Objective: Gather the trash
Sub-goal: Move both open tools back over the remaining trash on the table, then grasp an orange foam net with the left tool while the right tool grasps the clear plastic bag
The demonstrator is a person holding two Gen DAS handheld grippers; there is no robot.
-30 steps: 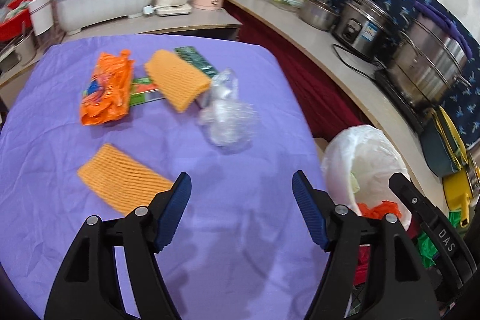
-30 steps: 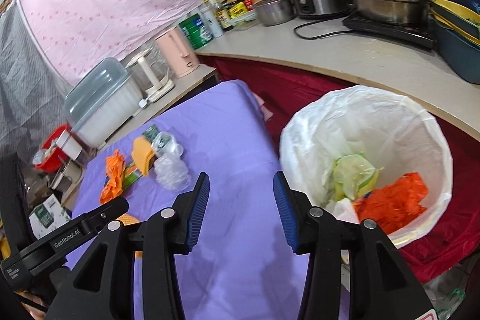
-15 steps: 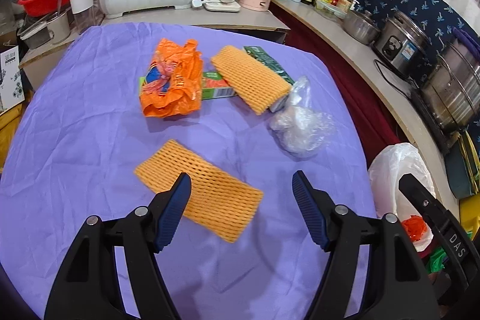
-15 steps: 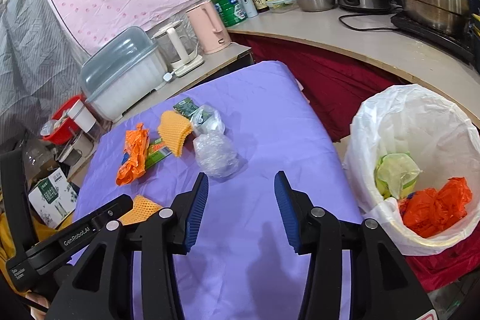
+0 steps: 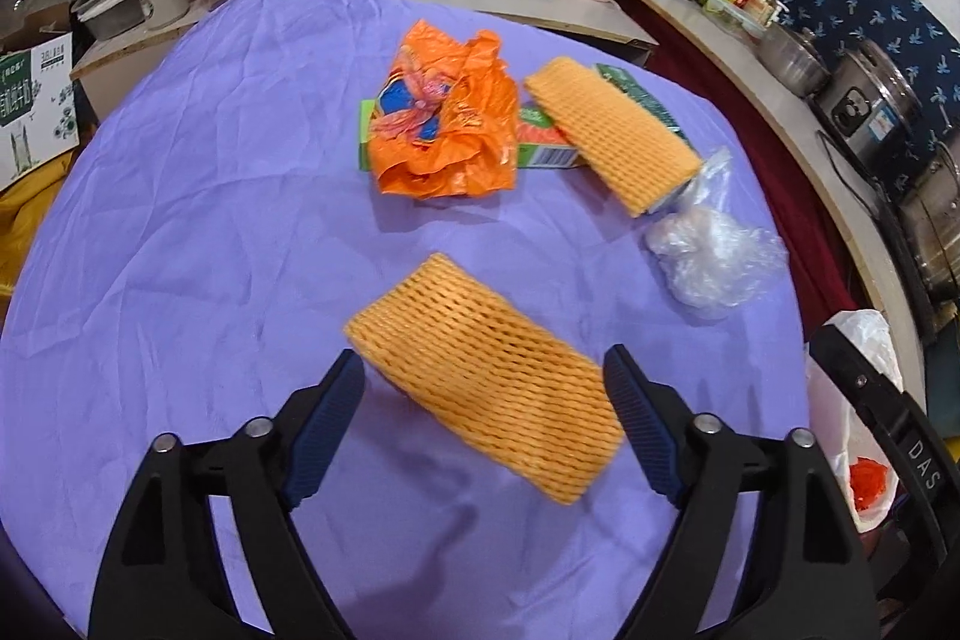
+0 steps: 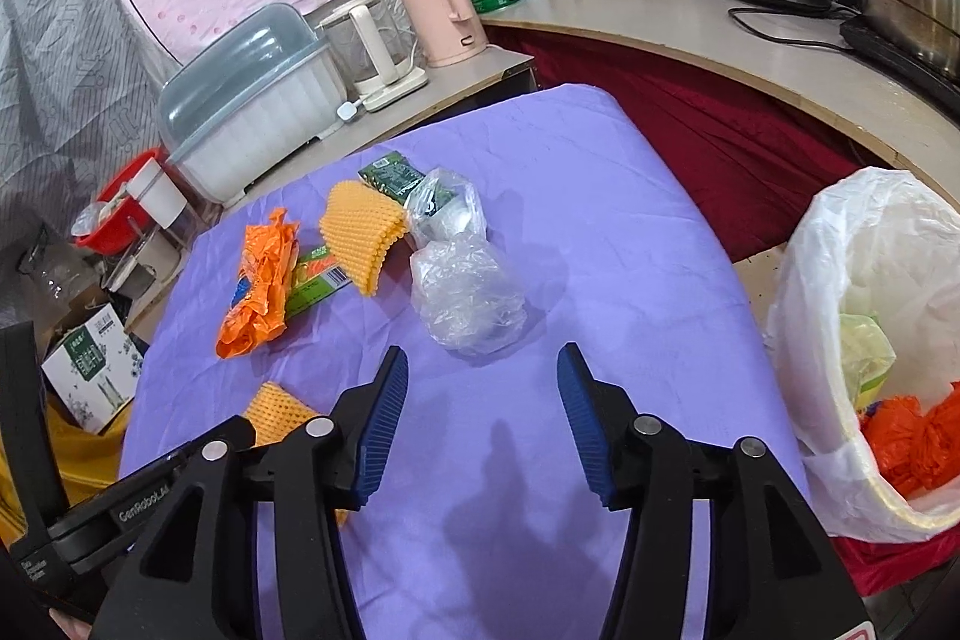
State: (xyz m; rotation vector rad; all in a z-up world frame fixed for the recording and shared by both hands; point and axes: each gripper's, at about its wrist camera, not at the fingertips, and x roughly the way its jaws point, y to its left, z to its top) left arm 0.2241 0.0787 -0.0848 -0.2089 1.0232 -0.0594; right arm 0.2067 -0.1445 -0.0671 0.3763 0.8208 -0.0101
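Lettering "DAS" marks the right hand-held gripper point(image 6: 483, 406) (jaws parted).

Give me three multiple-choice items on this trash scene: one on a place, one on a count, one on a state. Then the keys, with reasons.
1. Where is the white-lined trash bin?
A. off the table's right edge
B. on the purple cloth
C. on the counter

2. How many orange foam nets lie on the purple cloth?
A. one
B. two
C. four

3. The left gripper is:
A. shut on a bag
B. shut, empty
C. open over a net

Key:
1 A, it stands lower, beside the table.
2 B, the near net and the far net.
3 C, its pads flank the near net untouched.
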